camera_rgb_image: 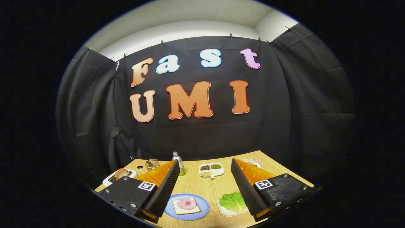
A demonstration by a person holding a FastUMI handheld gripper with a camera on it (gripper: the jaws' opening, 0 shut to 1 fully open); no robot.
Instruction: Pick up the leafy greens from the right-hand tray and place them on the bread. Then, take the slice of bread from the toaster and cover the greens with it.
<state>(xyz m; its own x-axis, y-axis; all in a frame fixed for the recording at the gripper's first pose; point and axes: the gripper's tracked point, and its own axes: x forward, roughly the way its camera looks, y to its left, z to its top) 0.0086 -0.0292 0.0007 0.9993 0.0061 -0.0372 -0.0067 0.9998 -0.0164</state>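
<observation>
In the gripper view, the gripper [202,190] is hovering above the near edge of the wooden tabletop [218,186] with its jaws standing wide apart and gripping nothing, probably because the pick has not yet begun and the open spread is leaving room to come down around a soft leaf. Between the jaws, toward the right one, the leafy greens [232,201] are lying on a small white tray [226,212], with the right jaw partly covering the tray's right side. Just to the left, near the left jaw, a blue plate [202,207] is carrying a slice of bread [186,206] topped with a round of ham [187,204], face up, seemingly waiting to receive the greens. Farther off to the left, beyond the left jaw, a white toaster [118,176] is holding a second slice of bread [121,173] upright in its slot, where it can be lifted out later. Far along the tabletop, a divided white dish [211,170] is holding three small heaps of grains or beans, a clear bottle [179,163] with green liquid is standing just left of it, a small wire basket [152,164] is sitting beside the toaster, and another plate [253,163] is peeking out behind the right jaw, its contents too small to tell.
</observation>
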